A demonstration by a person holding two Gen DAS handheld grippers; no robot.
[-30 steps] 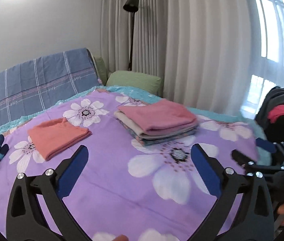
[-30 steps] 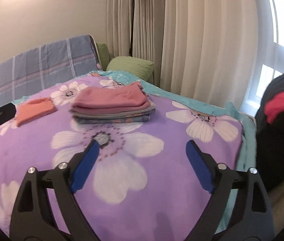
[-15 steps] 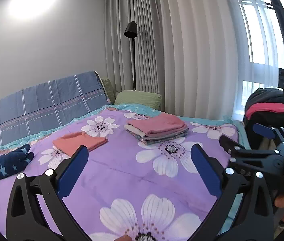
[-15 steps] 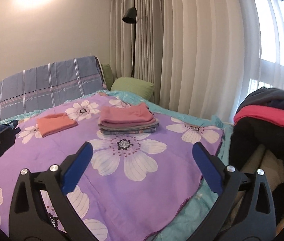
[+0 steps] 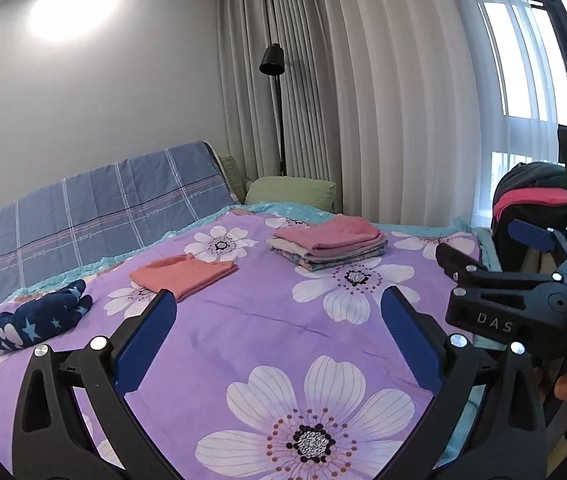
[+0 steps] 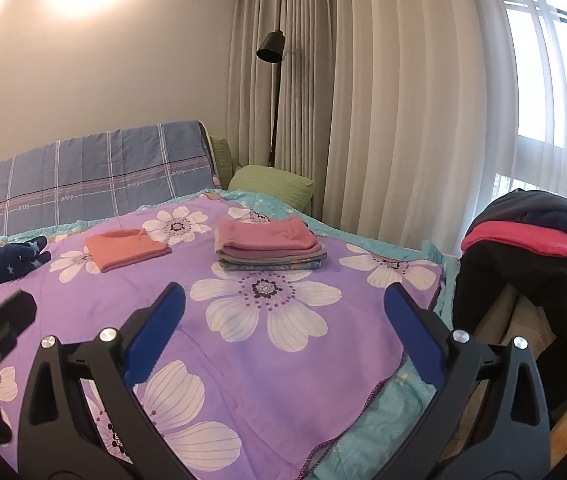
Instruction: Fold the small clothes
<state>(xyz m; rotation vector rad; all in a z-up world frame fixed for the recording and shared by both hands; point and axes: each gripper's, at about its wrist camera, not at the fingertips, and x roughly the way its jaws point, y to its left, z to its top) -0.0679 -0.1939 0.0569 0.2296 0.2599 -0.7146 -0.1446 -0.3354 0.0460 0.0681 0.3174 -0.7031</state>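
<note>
A stack of folded clothes (image 5: 329, 246) with a pink piece on top lies on the purple flowered bedspread (image 5: 251, 320); it also shows in the right wrist view (image 6: 269, 250). A folded salmon garment (image 5: 183, 274) lies to its left, also in the right wrist view (image 6: 125, 250). A crumpled navy star-print garment (image 5: 39, 318) lies at the far left, also in the right wrist view (image 6: 5, 262). My left gripper (image 5: 277, 300) is open and empty above the near bed. My right gripper (image 6: 283, 292) is open and empty above the bed's near right corner.
A basket with dark and red clothes (image 6: 531, 248) stands right of the bed. A blue plaid headboard cover (image 5: 95, 208), a green pillow (image 5: 291, 192), a floor lamp (image 5: 273, 64) and curtains (image 5: 383, 100) lie beyond. The right gripper's body (image 5: 515, 292) shows at the left view's right side.
Both grippers have pulled back and risen away from the folded stack. More of the bed shows, and the navy garment and the basket have come into view. Both stay open.
</note>
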